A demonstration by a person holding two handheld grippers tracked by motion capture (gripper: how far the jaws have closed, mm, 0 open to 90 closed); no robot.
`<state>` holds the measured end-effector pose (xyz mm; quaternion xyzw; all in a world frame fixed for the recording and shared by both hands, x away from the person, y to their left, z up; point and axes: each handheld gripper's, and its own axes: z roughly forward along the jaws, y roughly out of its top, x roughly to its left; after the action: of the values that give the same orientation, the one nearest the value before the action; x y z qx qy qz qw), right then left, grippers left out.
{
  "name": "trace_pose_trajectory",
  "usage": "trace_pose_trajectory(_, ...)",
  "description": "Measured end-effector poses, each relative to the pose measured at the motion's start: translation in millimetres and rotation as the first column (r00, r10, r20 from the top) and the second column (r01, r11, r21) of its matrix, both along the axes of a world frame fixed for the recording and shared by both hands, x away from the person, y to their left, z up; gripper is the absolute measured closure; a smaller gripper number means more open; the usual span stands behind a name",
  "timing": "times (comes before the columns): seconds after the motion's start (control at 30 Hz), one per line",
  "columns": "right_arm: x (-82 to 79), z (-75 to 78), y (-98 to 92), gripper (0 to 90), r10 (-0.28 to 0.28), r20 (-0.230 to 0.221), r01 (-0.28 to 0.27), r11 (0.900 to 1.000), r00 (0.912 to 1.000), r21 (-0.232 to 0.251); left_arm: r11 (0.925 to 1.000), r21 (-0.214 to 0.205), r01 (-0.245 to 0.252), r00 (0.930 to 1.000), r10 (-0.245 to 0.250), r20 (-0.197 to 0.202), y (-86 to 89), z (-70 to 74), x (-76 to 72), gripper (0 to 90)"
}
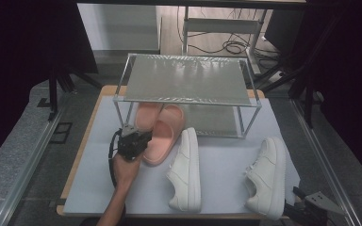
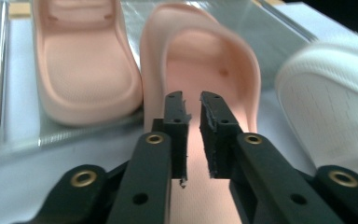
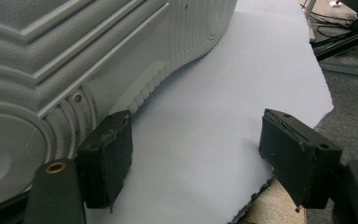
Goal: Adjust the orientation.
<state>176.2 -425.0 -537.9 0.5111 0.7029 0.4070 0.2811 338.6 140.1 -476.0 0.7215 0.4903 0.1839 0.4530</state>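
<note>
L gripper (image 2: 192,105): jaws nearly closed on pink slide (image 2: 200,60) heel rim — gripped
R gripper (image 3: 196,158): wide open, empty — beside white sneaker (image 3: 74,56)

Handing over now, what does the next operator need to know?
Left gripper: nearly shut over the heel end of the second pink slipper; no clear grip.
Right gripper: open, idle beside the right white sneaker.
Done: first pink slipper sits on the rack's lower shelf.
In progress: second slipper partly in, heel sticking out.
Left: likely both sneakers; the left white sneaker also lies on the mat.
</note>
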Motion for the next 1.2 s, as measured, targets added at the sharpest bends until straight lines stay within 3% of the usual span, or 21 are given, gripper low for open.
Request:
trace_pose_trajectory(0.33, 0.0, 0.0, 0.1, 26.1, -0.001, 0.000, 0.001, 1.0000, 1.0000, 0.001, 0.9957, 0.068, 0.063, 0.9971, -0.060, -0.046, 9.6, -15.5, -39.7, 89.5)
trace_pose_trajectory(0.4, -0.1, 0.0, 0.1, 26.1, -0.001, 0.000, 0.001, 1.0000, 1.0000, 0.001, 0.9920, 0.100, 0.077, 0.9954, -0.071, -0.065, 10.0, -22.1, -50.2, 89.5)
trace_pose_trajectory(0.6, -0.1, -0.1, 0.2, 26.1, -0.002, 0.000, 0.002, 1.0000, 1.0000, 0.001, 0.9875, 0.115, 0.108, 0.9905, -0.097, -0.097, 6.3, -33.6, -62.6, 89.6)
trace_pose_trajectory(0.8, -0.1, -0.1, 0.2, 26.1, -0.002, 0.000, 0.002, 1.0000, 1.0000, 0.002, 0.9795, 0.158, 0.125, 0.9885, -0.109, -0.104, -4.4, -41.2, -64.2, 89.6)
trace_pose_trajectory(1.2, -0.1, -0.1, 0.2, 26.1, -0.002, 0.001, 0.002, 1.0000, 1.0000, 0.002, 0.9780, 0.150, 0.145, 0.9865, -0.132, -0.097, -22.1, -42.2, -53.2, 89.6)
